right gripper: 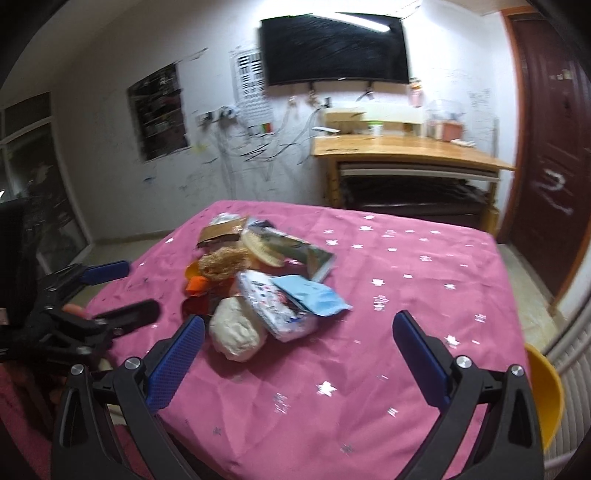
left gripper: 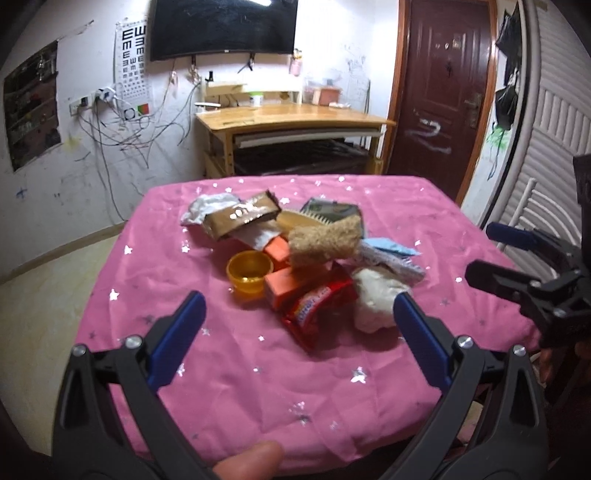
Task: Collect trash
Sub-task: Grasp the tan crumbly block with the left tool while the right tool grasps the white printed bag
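Pink star-print cloth covered the worktop, w/ a wall TV, a wooden desk and a dark red door behind it. Trash sat heaped near the middle of the cloth: brown wrapper, yellow cup, orange box, red packet, white crumpled wad, tan fuzzy piece, light blue packet and a printed pouch, all touching or overlapping.

Left claw was spread wide and empty, low over the near side of the cloth, pile just beyond its tips. Right claw was also wide apart, holding nothing, the white wad just beside its left finger. A yellow bowl-like rim showed at the worktop's right edge; can't tell if it's the bin.

Step, as I read it: approach, nothing picked yet. Next move probably calls for singling out one top or edge item, e.g. the wad or the red packet, straddling it w/ both fingers, then closing w/o dragging neighbours. Thin flat wrappers likely need a low, angled pinch.
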`<state>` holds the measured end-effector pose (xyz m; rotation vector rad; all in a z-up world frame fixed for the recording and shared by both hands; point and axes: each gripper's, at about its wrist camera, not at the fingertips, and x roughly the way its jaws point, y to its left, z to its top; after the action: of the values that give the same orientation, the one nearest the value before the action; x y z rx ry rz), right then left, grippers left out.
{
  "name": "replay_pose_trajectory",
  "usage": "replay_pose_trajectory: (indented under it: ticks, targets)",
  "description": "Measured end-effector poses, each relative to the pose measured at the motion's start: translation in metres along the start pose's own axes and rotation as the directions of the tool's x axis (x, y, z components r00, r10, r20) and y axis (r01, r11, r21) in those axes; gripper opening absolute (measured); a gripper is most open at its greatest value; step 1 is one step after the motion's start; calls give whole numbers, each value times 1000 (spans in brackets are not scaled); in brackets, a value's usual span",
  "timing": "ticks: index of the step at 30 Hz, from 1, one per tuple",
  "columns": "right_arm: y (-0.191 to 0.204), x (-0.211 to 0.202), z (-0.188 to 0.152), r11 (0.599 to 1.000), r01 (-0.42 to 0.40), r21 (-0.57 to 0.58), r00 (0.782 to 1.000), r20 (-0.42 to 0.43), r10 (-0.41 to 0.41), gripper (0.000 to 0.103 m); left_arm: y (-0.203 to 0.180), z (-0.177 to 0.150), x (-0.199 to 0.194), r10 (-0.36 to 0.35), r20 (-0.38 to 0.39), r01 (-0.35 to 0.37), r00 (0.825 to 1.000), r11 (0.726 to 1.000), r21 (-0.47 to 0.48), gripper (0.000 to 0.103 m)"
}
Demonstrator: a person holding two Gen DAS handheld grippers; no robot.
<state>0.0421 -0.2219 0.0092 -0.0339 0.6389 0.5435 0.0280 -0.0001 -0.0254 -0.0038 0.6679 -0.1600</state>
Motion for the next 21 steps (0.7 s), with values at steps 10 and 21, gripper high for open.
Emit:
replay_pose_trajectory:
  ticks: [10, 21]
  targets:
    - [11, 47, 12, 991, -116, -62, 989, -98, 110, 46, 18, 33, 12, 35, -9, -35, 999, 996, -78, 97]
    - [-13, 64, 8, 978, -199, 55, 969, -140, 205, 8, -24, 56, 38, -72, -31, 74, 997, 994, 79, 97]
